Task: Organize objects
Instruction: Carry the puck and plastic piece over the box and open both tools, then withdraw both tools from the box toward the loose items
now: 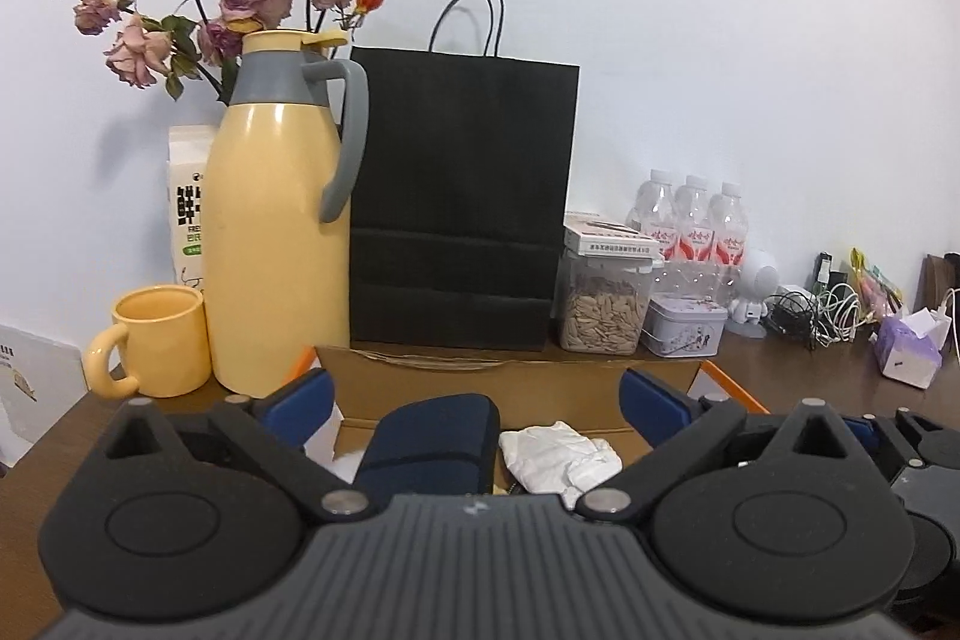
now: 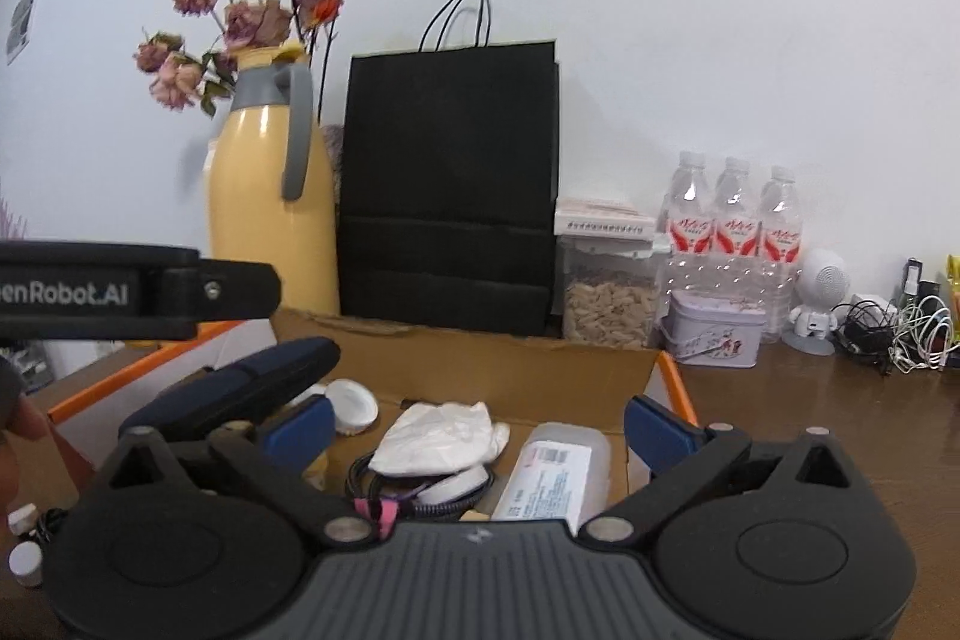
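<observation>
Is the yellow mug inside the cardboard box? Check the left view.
No, the mug stands on the table beside the thermos, outside the box.

The left tool (image 1: 477, 403) has a grey ribbed housing at its base, flanked by two round black discs. From each disc a black link arm runs forward past a silver pivot pin, with a triangular cut-out near its outer end. Blue pads face its fingers (image 1: 300, 403). The right tool (image 2: 477, 421) is built alike, with the same blue-padded fingers (image 2: 657, 430). From the right wrist view, the left tool's black side carries white lettering, seemingly "enRobot.AI", and a small screw.
</observation>
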`<state>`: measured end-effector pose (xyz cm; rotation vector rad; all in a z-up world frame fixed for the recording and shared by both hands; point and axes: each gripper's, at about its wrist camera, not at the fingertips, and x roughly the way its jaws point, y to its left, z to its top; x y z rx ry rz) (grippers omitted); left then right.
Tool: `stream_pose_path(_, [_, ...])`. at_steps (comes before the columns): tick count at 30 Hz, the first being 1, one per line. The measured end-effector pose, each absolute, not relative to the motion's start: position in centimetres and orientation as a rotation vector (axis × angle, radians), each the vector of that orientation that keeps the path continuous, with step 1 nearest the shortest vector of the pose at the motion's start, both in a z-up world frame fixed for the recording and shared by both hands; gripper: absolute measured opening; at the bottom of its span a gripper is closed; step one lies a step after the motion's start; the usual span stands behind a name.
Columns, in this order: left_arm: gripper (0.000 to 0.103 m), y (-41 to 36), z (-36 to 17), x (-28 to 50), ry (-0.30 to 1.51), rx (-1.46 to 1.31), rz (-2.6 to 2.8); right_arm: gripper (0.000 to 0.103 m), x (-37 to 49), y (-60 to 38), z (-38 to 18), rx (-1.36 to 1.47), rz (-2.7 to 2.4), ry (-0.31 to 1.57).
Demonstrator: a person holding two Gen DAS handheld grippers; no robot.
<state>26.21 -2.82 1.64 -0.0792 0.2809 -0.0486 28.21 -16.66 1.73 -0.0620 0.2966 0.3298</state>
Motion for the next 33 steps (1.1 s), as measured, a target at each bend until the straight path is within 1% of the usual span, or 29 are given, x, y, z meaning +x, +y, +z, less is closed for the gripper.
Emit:
stream_pose_path(10, [0.103,-2.7,1.5,25.4,0.301,-0.053,-0.038,0.103,27.4,-16.6,2.2,-0.063,0.348,0.303])
stream_pose_path(18, [0.103,-0.7,2.2,21.0,0.273,-0.07,-0.022,0.103,24.4,-16.4,2.6,-0.087,0.366,0.277])
stream_pose_path(33, [0.103,3.9,-1.9,14.9,0.442,-0.052,0.044,0.103,17.4,-15.5,0.4,-0.139,0.448,0.325])
